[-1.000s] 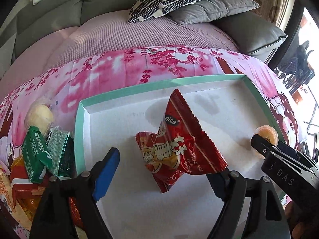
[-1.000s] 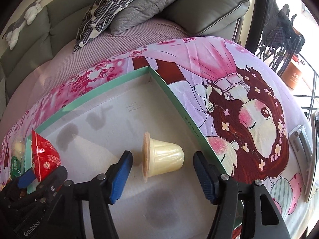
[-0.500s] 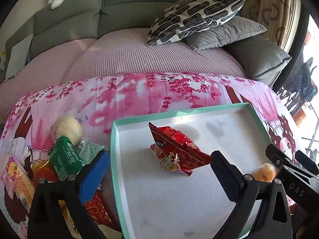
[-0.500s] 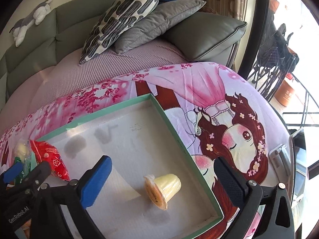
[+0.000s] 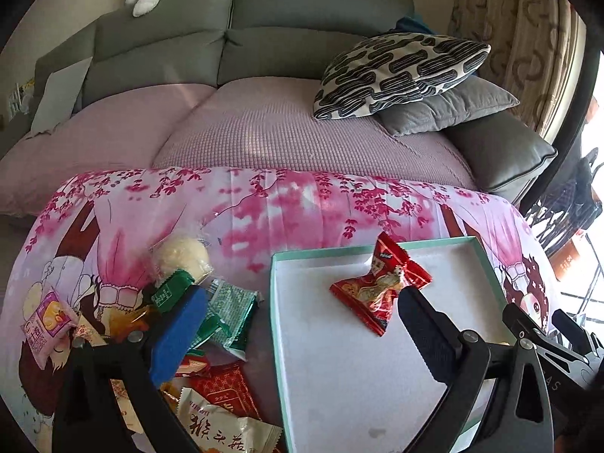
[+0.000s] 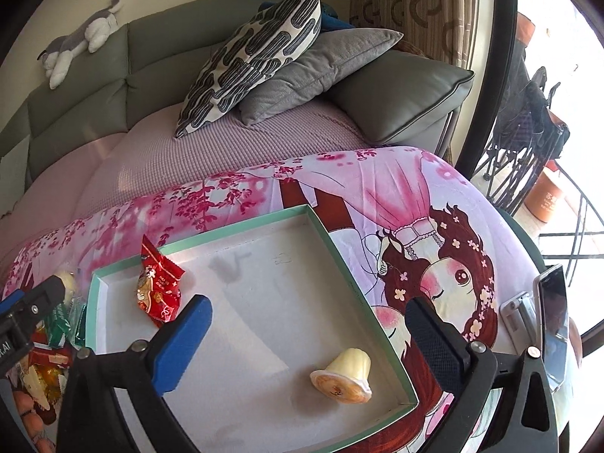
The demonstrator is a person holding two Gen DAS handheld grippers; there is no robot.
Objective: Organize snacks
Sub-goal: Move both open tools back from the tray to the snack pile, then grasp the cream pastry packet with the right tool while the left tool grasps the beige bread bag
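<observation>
Left tongs: spread wide, holding nothing after just opening; red snack packet lies in the green-rimmed tray, at 1 o'clock of their midpoint. Right tongs: likewise newly opened and empty; jelly cup lies on its side in the tray, at 5 o'clock between the fingers, touching neither.

The red snack packet is glossy crinkled foil; the tray looks like matt card; the pink cloth is soft printed fabric.
</observation>
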